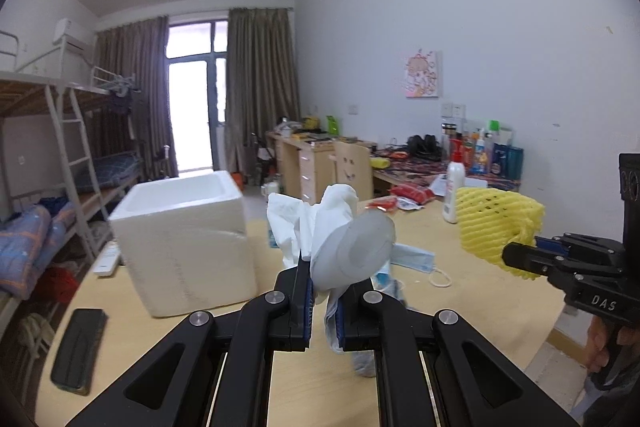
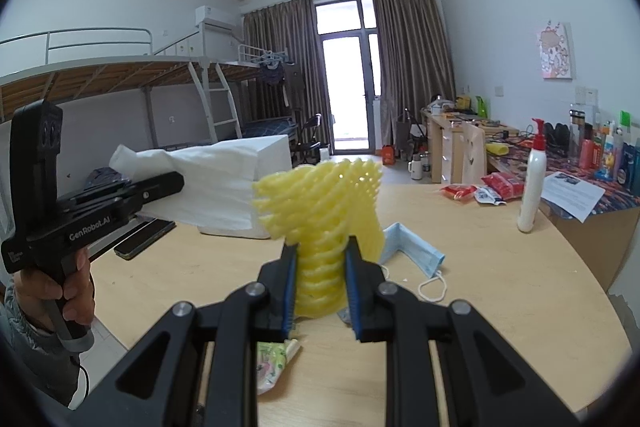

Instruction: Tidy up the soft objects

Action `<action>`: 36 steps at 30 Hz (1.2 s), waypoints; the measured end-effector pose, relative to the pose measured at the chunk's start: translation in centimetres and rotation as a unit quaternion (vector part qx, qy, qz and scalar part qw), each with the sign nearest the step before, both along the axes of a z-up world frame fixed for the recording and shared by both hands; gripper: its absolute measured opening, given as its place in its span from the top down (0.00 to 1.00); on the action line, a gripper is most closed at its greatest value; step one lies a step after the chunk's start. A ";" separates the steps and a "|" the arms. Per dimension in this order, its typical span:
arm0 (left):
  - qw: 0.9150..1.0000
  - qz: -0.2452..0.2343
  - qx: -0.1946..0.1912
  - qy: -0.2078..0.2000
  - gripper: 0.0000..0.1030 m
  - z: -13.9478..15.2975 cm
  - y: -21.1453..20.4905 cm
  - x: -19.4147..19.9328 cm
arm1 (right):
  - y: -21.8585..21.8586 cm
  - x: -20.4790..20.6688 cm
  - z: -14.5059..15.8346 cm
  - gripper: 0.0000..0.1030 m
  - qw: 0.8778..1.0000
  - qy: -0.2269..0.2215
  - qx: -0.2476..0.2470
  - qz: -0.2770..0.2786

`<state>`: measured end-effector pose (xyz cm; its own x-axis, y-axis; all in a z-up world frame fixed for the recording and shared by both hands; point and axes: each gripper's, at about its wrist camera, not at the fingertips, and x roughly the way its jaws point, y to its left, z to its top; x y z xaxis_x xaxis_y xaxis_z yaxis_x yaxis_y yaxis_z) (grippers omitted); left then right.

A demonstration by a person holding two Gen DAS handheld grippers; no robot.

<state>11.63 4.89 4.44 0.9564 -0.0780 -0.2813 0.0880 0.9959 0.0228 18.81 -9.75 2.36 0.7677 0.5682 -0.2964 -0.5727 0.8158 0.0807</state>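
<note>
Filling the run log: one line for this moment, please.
left gripper: shut on white tissue | right gripper: shut on yellow foam net | both above table

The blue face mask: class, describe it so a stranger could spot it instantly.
Start at the pale wooden table. Past the yellow foam net, the face mask lies flat on the wood. It alone is light blue and folded, with a white ear loop.

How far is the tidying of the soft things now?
Nothing visibly put away yet; the white foam box hides its inside. In hand: the left tongs grip crumpled white tissue, the right tongs a yellow foam net. Left on the table: a blue face mask.
</note>
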 end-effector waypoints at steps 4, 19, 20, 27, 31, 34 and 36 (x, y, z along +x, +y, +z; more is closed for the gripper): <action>1.000 0.021 0.000 -0.001 0.91 -0.3 0.8 -0.6 | 0.3 0.3 -0.1 0.76 1.000 0.002 -0.004 0.006; 0.998 0.026 -0.016 0.053 0.91 -3.6 3.6 0.9 | 2.5 2.1 -1.1 0.76 0.999 0.028 -0.031 0.013; 0.998 0.017 -0.024 0.058 0.91 -3.8 4.0 0.9 | 2.6 2.2 -1.1 0.76 0.999 0.029 -0.032 0.014; 0.999 0.012 -0.014 0.036 0.91 -4.3 3.7 0.1 | 3.3 2.8 -1.4 0.76 0.999 0.035 -0.034 0.023; 0.999 0.022 0.012 0.026 0.91 -4.5 2.7 -0.3 | 3.4 3.2 -1.6 0.76 0.998 0.039 -0.034 0.030; 0.999 0.036 0.028 0.018 0.91 -4.6 2.2 -0.5 | 3.6 3.3 -1.6 0.76 0.998 0.039 -0.033 0.036; 0.998 0.042 0.036 0.016 0.91 -4.7 2.0 -0.6 | 3.7 3.4 -1.7 0.76 0.998 0.040 -0.033 0.039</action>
<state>11.02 6.93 -0.27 0.9494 0.0238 -0.3132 0.0060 0.9956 0.0939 22.23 -6.04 0.70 0.6936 0.6029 -0.3942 -0.6289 0.7737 0.0768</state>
